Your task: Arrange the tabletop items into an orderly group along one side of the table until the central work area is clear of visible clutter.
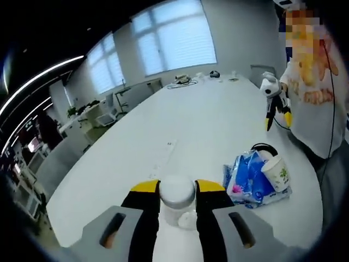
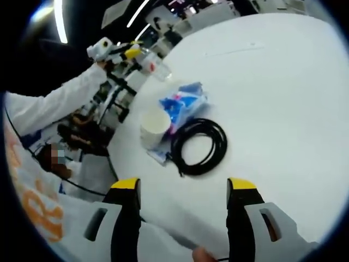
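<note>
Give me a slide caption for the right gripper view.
Open right gripper hovering over the white table, facing a coiled black cable, white paper cup and blue plastic packet.

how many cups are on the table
1: a paper cup standing on the table against the blue pack, next to the black cable coil. The left gripper holds a white bottle, not a cup. Others may be hidden.
</note>
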Demonstrator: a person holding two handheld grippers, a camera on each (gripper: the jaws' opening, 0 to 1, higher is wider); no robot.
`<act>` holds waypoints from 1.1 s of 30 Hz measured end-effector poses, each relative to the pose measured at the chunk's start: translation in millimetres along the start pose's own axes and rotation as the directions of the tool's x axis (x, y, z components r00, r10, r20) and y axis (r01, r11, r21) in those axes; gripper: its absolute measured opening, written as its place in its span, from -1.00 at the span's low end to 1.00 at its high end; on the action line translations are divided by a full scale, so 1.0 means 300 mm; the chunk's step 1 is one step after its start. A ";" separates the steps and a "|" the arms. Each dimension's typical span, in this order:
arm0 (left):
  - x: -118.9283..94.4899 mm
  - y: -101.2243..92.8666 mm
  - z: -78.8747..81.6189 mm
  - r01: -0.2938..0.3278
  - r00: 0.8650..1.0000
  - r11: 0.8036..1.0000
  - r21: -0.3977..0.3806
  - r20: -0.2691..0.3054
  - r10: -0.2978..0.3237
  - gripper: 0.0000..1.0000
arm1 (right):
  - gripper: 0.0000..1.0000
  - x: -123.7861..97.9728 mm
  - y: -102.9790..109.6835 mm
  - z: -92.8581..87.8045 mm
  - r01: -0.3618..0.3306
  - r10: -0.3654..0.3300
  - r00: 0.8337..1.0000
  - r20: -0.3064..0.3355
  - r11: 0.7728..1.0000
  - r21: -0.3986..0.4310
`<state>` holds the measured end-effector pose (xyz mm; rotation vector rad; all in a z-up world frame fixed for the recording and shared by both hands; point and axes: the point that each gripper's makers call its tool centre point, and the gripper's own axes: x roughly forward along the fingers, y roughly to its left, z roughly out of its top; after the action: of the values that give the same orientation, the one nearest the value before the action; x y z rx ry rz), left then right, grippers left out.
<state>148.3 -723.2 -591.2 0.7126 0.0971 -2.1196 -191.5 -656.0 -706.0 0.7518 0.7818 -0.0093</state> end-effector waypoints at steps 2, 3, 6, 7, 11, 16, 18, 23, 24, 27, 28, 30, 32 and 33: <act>0.024 -0.011 -0.010 0.048 0.999 0.999 0.002 0.004 -0.048 -0.55 | 0.25 0.003 -0.002 -0.001 0.000 0.000 1.000 -0.005 1.000 0.003; 0.037 -0.015 -0.011 0.068 0.998 0.998 0.008 0.004 -0.068 -0.54 | 0.25 0.004 -0.004 -0.003 0.003 -0.003 1.000 -0.011 1.000 0.002; 0.070 -0.031 -0.010 0.111 0.994 0.993 0.026 -0.004 -0.111 -0.54 | 0.24 0.007 -0.009 -0.004 0.007 -0.007 1.000 -0.017 1.000 0.001; 0.079 -0.036 -0.011 0.122 0.993 0.992 0.034 -0.008 -0.122 -0.54 | 0.24 0.007 -0.010 -0.003 0.007 -0.007 1.000 -0.017 1.000 0.003; 0.111 -0.044 -0.008 0.149 0.989 0.987 0.058 -0.018 -0.148 -0.54 | 0.24 0.009 -0.010 0.005 0.006 -0.006 1.000 -0.014 1.000 0.004; 0.131 -0.059 -0.018 0.181 0.983 0.981 0.065 -0.035 -0.179 -0.55 | 0.24 0.007 -0.012 0.006 0.008 -0.008 1.000 -0.011 1.000 0.005; 0.135 -0.069 -0.032 0.199 0.980 0.978 0.065 -0.048 -0.196 -0.55 | 0.24 0.005 -0.015 0.005 0.010 -0.009 1.000 -0.012 1.000 0.006; 0.134 -0.080 -0.022 0.210 0.977 0.976 0.065 -0.051 -0.207 -0.54 | 0.24 -0.001 -0.020 0.006 0.014 -0.014 1.000 -0.008 1.000 0.005; 0.137 -0.084 -0.016 0.207 0.978 0.976 0.065 -0.055 -0.203 -0.54 | 0.24 -0.002 -0.022 0.007 0.015 -0.015 1.000 -0.008 1.000 0.006; 0.139 -0.081 -0.016 0.200 0.979 0.979 0.037 -0.050 -0.198 -0.53 | 0.24 -0.002 -0.022 0.006 0.017 -0.017 1.000 -0.008 1.000 0.003; 0.139 -0.083 -0.013 0.201 0.979 0.979 0.030 -0.045 -0.199 -0.54 | 0.24 -0.001 -0.020 0.006 0.016 -0.016 1.000 -0.007 1.000 0.002; 0.143 -0.087 -0.010 0.194 0.980 0.981 0.009 -0.036 -0.194 -0.54 | 0.24 0.000 -0.016 0.007 0.014 -0.014 1.000 -0.005 1.000 -0.001; 0.145 -0.084 -0.007 0.180 0.983 0.984 0.005 -0.030 -0.180 -0.54 | 0.24 0.000 -0.014 0.005 0.014 -0.014 1.000 -0.007 1.000 -0.006; 0.146 -0.083 -0.004 0.170 0.985 0.985 0.002 -0.029 -0.170 -0.53 | 0.24 0.000 -0.011 0.004 0.013 -0.013 1.000 -0.007 1.000 -0.008</act>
<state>109.8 -738.9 -619.6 0.7611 0.1741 -2.2728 -191.7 -659.2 -707.6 0.7394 0.7933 -0.0155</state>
